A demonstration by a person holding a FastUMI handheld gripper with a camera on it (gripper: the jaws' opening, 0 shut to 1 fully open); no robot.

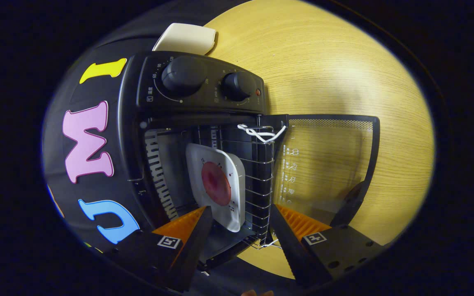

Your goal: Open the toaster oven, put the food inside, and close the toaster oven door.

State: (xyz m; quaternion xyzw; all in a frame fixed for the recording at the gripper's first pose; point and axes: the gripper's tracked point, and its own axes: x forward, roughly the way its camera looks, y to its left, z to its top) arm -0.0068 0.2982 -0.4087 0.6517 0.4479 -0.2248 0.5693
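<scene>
The black toaster oven (196, 82) stands on the wooden table with its glass door (327, 164) swung fully open and lying flat out over the tabletop. Inside, a white square plate (233, 164) carrying a round red slice of food (216, 183) rests on the wire rack (259, 181). My gripper (240, 209) is open just in front of the oven mouth. Its two fingers stand wide apart on either side of the plate's near edge and neither presses on it.
The door's dark handle (350, 201) sticks up near one finger. A white cord (261, 132) is tied at the rack's corner by the door hinge. A cream-white flat object (187, 38) lies behind the oven. The light wooden table (323, 61) stretches beyond the door.
</scene>
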